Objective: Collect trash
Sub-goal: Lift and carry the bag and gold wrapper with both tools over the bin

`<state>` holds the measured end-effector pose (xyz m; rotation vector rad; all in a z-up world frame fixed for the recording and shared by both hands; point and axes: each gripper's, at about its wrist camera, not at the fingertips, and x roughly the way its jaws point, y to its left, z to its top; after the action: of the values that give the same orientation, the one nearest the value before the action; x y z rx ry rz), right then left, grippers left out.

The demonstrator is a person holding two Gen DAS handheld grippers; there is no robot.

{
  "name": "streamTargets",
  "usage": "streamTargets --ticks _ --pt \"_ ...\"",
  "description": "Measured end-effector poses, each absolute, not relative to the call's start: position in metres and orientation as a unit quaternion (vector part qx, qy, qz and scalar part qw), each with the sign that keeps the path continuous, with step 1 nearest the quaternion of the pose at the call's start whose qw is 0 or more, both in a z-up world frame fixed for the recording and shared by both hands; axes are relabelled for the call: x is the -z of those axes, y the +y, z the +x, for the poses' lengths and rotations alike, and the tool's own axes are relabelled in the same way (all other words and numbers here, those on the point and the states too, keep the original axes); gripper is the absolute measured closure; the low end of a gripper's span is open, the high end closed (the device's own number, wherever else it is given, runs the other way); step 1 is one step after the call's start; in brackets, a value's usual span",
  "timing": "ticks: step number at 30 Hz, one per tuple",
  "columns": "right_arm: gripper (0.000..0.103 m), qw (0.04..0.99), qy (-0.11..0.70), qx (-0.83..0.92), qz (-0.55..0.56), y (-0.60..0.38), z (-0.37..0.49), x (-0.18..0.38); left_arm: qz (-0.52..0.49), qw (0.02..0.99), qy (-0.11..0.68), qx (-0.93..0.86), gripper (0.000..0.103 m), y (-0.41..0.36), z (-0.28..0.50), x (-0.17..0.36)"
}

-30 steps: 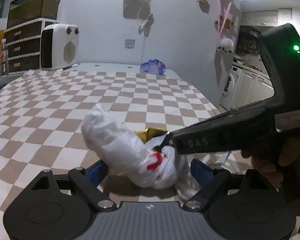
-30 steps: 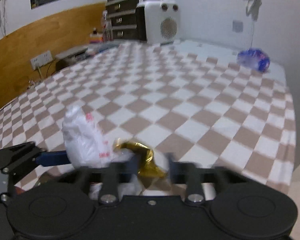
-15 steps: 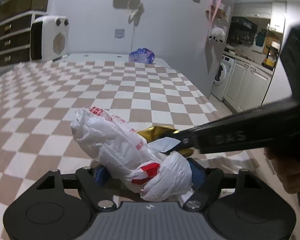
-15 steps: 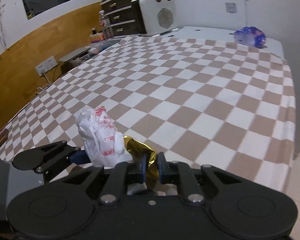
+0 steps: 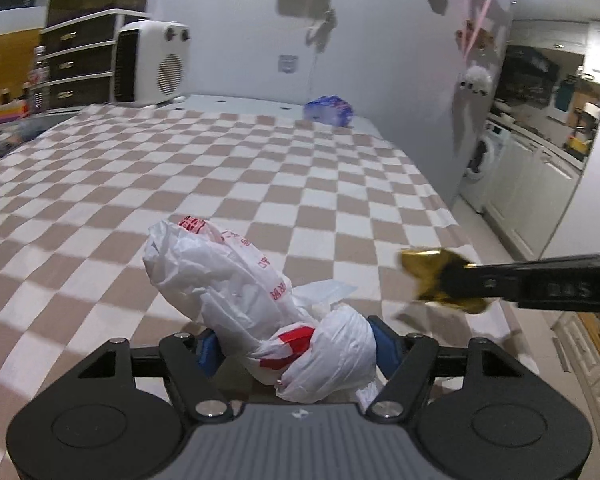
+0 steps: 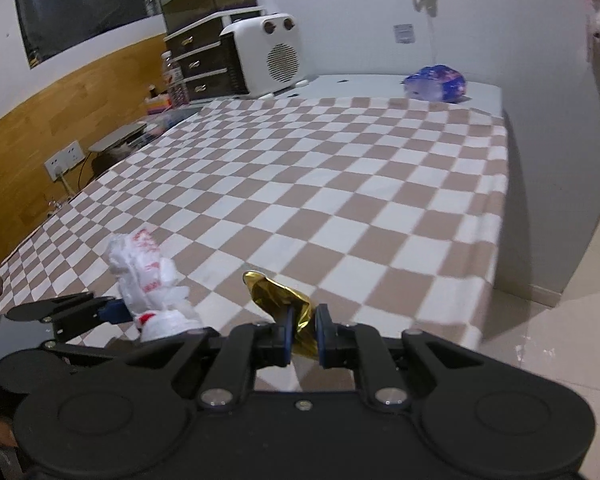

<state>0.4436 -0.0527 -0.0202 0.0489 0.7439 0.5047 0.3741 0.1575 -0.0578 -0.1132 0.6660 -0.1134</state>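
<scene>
My left gripper (image 5: 296, 344) is shut on a crumpled white plastic bag with red print (image 5: 240, 288) and holds it above the checkered cloth (image 5: 220, 176). The bag also shows in the right wrist view (image 6: 148, 280). My right gripper (image 6: 302, 332) is shut on a gold foil wrapper (image 6: 284, 300), lifted off the cloth. In the left wrist view the wrapper (image 5: 432, 276) hangs at the right, clear of the bag. A blue crumpled bag (image 5: 328, 110) lies at the table's far edge, also in the right wrist view (image 6: 436, 82).
A white heater (image 5: 152, 68) and a dark drawer unit (image 5: 80, 68) stand at the back left. The table's right edge (image 6: 496, 216) drops to a tiled floor. A wall with a socket runs behind. Kitchen cabinets and a washing machine (image 5: 480, 168) are at the far right.
My right gripper has pulled the gold wrapper away from the white bag, up and to the right. My left gripper has kept its hold on the bag.
</scene>
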Motion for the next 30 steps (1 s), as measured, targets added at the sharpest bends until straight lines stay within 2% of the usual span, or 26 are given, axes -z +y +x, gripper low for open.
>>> streamTargets --ticks 18,30 --pt "0.091 0.925 0.324 -0.195 0.040 -0.109 0.341 0.008 -0.048 0.945 0.323 0.014 0.031 0.129 0.288 0.022" --pt "0.091 0.944 0.291 -0.151 0.030 -0.158 0.273 -0.010 -0.025 0.950 0.308 0.036 0.031 0.074 0.248 0.000"
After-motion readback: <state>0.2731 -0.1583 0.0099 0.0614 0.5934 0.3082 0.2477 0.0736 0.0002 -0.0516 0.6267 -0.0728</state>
